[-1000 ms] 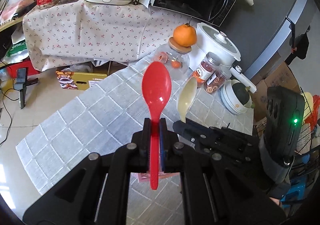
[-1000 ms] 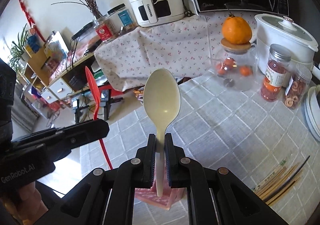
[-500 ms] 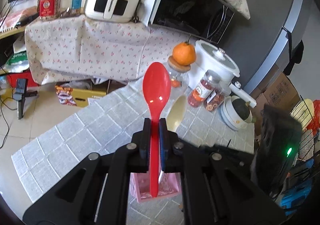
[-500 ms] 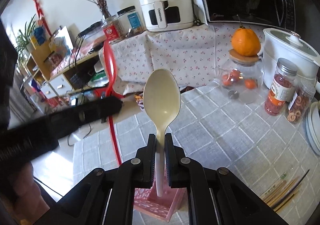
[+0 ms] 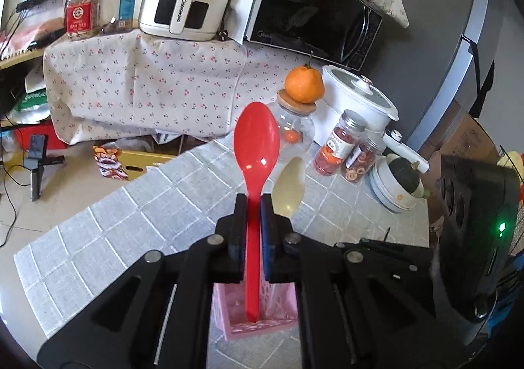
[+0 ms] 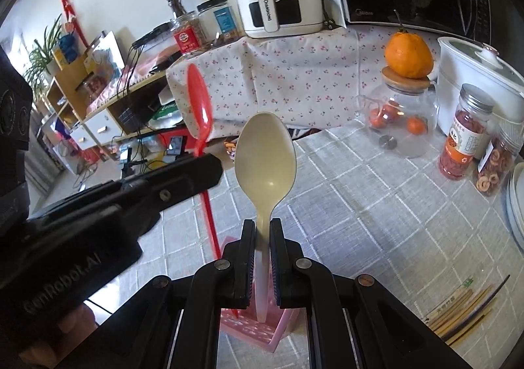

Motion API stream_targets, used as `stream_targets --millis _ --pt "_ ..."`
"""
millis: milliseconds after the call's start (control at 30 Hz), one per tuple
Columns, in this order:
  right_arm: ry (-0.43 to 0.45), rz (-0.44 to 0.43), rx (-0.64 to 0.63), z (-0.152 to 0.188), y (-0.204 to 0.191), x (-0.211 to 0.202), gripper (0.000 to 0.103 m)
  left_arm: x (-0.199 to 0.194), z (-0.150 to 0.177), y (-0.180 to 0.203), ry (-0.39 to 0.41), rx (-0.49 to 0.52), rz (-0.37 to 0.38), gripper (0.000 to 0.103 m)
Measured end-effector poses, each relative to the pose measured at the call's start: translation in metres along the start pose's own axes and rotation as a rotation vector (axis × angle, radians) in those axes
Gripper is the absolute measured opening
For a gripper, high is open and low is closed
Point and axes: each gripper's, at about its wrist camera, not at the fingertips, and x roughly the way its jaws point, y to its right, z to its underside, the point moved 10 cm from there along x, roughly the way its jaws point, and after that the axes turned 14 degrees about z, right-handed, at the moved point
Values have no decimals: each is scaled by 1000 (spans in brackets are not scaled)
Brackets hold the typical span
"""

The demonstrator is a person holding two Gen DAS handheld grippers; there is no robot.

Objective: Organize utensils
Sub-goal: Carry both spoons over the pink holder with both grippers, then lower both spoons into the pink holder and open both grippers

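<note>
Left wrist: left gripper [image 5: 253,205] tight around red spoon [image 5: 255,152]; right gripper [image 6: 262,231] around cream spoon [image 6: 265,159].

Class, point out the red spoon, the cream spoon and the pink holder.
red spoon [image 5: 257,139], left wrist view, on its bowl.
cream spoon [image 6: 266,159], right wrist view, on its bowl.
pink holder [image 5: 262,326], left wrist view, on its front rim.

Pink holder [image 5: 262,324] — grippers hide most.

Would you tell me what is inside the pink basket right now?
The handle ends of the red spoon and cream spoon dip into the pink basket; the grippers cover much of its interior.
</note>
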Motion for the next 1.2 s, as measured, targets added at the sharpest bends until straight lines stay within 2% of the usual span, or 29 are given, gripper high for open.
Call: stream_targets --millis 300,533,700,833,1033,1200 --pt "-15 1 -5 4 2 3 9 2 13 -7 -29 -2 -15 9" --pt "-13 4 -9 5 2 3 10 -3 2 -4 28 10 -6 9" --pt "-59 7 -33 15 -1 11 11 7 18 -8 -24 46 -46 9" --pt "-82 3 -37 22 -1 12 16 11 30 -18 -84 -31 -22 14" --pt "-80 -9 -26 22 2 8 16 7 32 -14 -80 -27 -16 14" --pt "-102 -12 -11 26 6 10 15 9 37 -16 -113 -85 13 14"
